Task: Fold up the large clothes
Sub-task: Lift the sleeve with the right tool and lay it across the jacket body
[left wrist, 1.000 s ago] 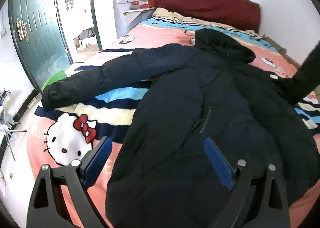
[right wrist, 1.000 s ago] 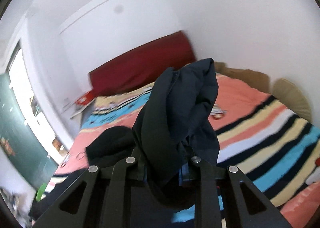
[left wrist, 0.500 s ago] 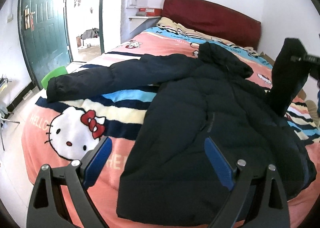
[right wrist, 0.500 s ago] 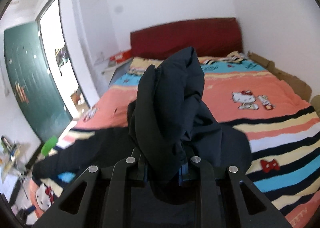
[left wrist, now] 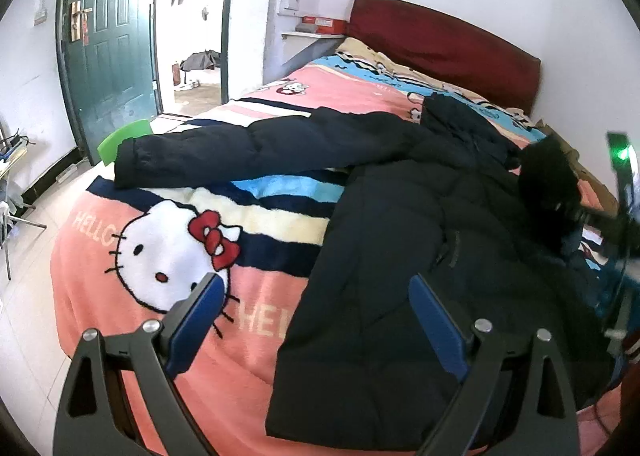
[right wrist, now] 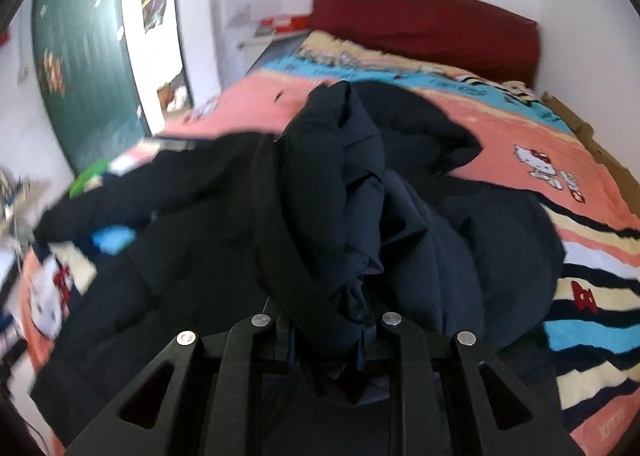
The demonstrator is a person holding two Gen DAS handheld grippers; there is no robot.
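A dark navy puffer jacket (left wrist: 400, 256) lies spread on the bed, hood (left wrist: 460, 116) toward the headboard. Its left sleeve (left wrist: 248, 148) stretches out flat toward the door side. My left gripper (left wrist: 314, 284) hovers open above the jacket's lower left edge with nothing between its blue pads. My right gripper (right wrist: 328, 336) is shut on the bunched right sleeve (right wrist: 328, 184), which it holds up over the jacket's body. The cloth hides its fingertips. In the left wrist view that lifted sleeve (left wrist: 548, 184) shows as a dark lump at the right.
The bed carries a pink striped cartoon-cat blanket (left wrist: 120, 296) and has a dark red headboard (left wrist: 440, 44). A green stool (left wrist: 124, 136) stands by the bed's left side near the open green door (left wrist: 108, 48). Cardboard (right wrist: 592, 132) lines the right side of the bed.
My right gripper has swung the held sleeve from the bed's right side inward and down over the jacket body. The left gripper has drawn back a little, still open.
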